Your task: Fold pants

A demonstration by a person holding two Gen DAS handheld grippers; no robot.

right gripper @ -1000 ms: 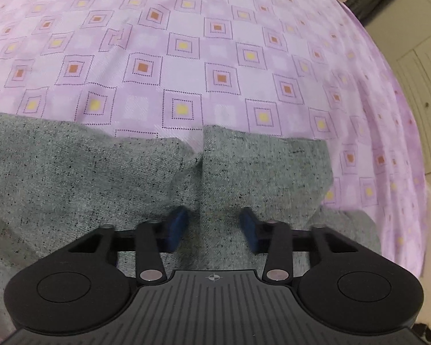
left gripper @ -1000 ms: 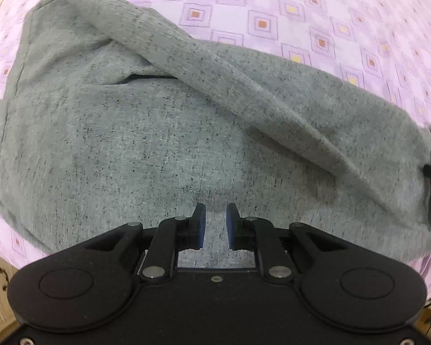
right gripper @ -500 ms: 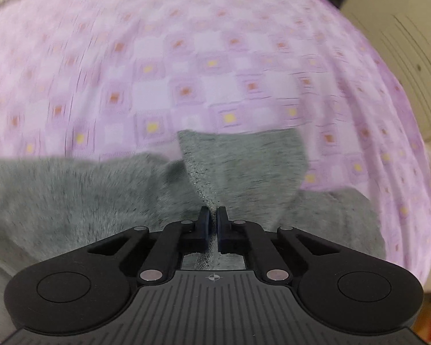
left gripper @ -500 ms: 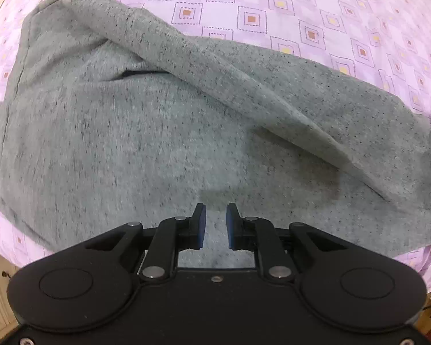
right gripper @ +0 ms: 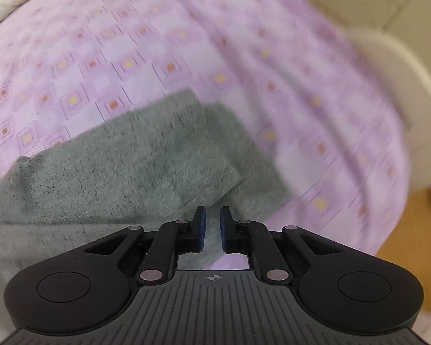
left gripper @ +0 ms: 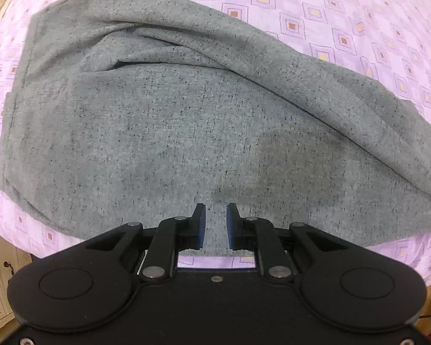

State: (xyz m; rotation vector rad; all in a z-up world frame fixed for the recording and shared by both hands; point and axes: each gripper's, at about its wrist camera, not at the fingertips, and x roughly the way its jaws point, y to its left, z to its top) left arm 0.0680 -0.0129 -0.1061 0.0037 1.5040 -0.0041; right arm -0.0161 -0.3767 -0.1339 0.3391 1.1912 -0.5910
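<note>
Grey speckled pants (left gripper: 186, 120) lie on a purple patterned bed sheet (left gripper: 344, 28), with one leg draped diagonally across the top. My left gripper (left gripper: 215, 218) hovers over the pants' near edge with a small gap between its blue pads, holding nothing. In the blurred right wrist view, the leg ends (right gripper: 163, 149) lie on the sheet. My right gripper (right gripper: 212, 221) is nearly closed over the fabric of the leg end; cloth shows between the pads.
The bed sheet (right gripper: 129, 43) spreads beyond the pants. A cream bed frame edge (right gripper: 393, 66) and a wooden floor (right gripper: 416, 218) lie at the right. A pale cabinet (left gripper: 0, 273) stands below the bed's left edge.
My right gripper closed on the leg end and swung to the right, dragging the fabric; its view is blurred. The left gripper drew back a little and kept its small gap.
</note>
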